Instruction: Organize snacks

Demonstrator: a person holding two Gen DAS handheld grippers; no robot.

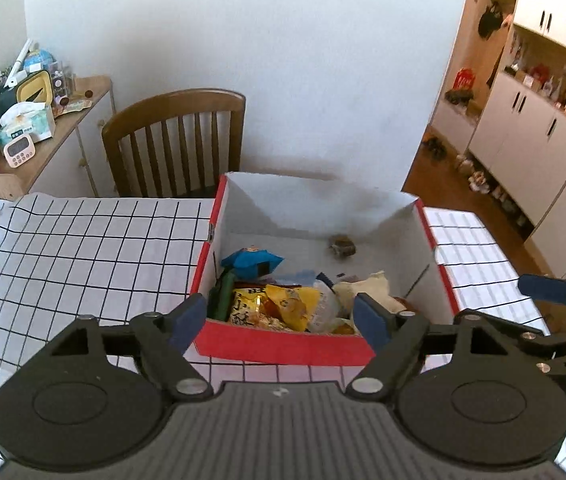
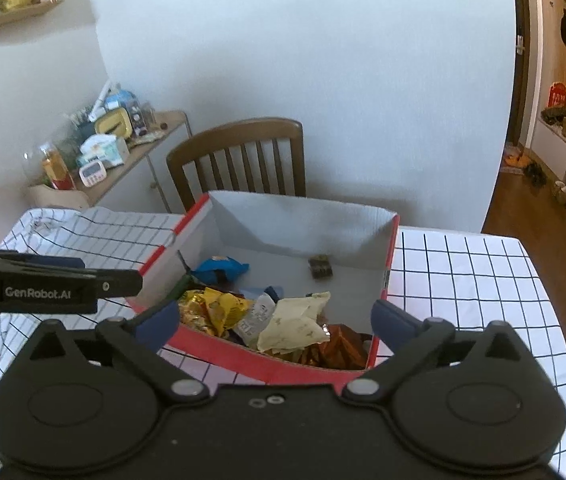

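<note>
Fingers: my left gripper [image 1: 279, 316] released, empty | my right gripper [image 2: 275, 322] released, empty | snacks [image 2: 271, 320] heaped in red box [image 1: 283, 346] just beyond both fingertips | box on checked desk [image 1: 83, 240]

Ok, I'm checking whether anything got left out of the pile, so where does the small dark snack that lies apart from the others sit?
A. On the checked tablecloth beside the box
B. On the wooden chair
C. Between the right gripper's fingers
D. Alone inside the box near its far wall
D: the small dark snack lies by itself on the floor of the red box, close to the far wall, apart from the heap of packets at the near end.
</note>
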